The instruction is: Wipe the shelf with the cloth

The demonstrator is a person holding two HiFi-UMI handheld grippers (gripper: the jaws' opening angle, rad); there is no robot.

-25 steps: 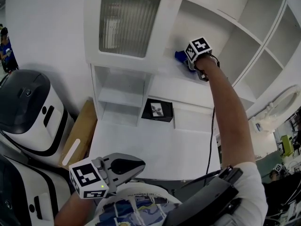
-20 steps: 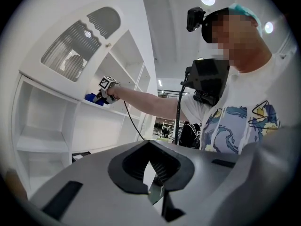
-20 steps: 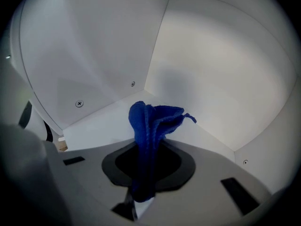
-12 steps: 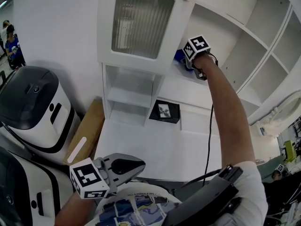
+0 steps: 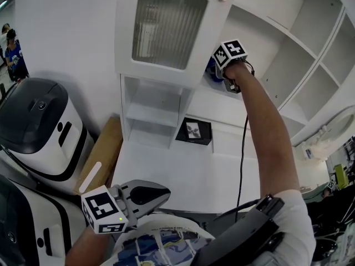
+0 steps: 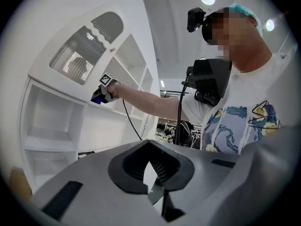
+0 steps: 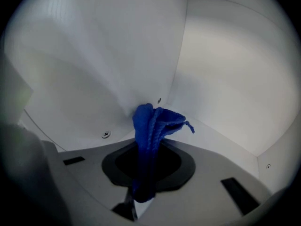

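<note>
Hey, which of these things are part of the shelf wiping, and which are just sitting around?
In use: blue cloth, right gripper pinching it, shelf.
Lying about: black box, brown board, white-and-black machine, idle left gripper.

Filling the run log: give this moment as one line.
right gripper: shut on blue cloth, at shelf inner corner | left gripper: shut, empty, held low
</note>
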